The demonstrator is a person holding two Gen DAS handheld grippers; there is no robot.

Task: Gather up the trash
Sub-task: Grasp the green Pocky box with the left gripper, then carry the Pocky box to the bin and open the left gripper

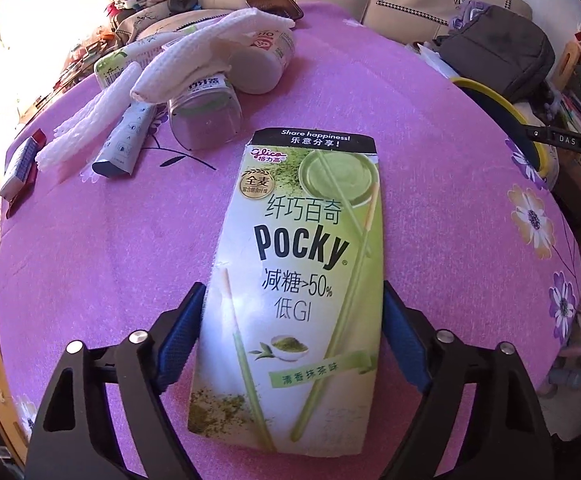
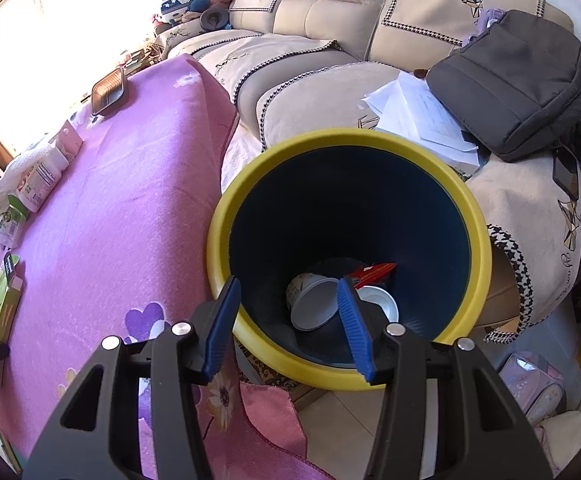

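A green and white Pocky box [image 1: 298,280] lies flat on the pink flowered tablecloth [image 1: 110,260]. My left gripper [image 1: 293,286] straddles the box's near half, and both blue pads touch its long edges, so it is shut on the box. Off the table's edge, my right gripper [image 2: 288,280] hangs open and empty over the yellow-rimmed dark bin [image 2: 486,256]. Inside the bin lie a white cup [image 2: 310,304] and a red wrapper [image 2: 374,272]. The Pocky box [image 2: 0,308] also shows at the far left of the right wrist view.
Further back on the table lie two plastic jars [image 1: 206,120] under a white tissue [image 1: 194,56], a foam net [image 1: 86,120], a tube [image 1: 126,140], a red and white packet [image 1: 20,168] and a brown tray [image 1: 275,4]. A sofa with a grey bag [image 2: 518,80] and papers [image 2: 418,116] stands behind the bin.
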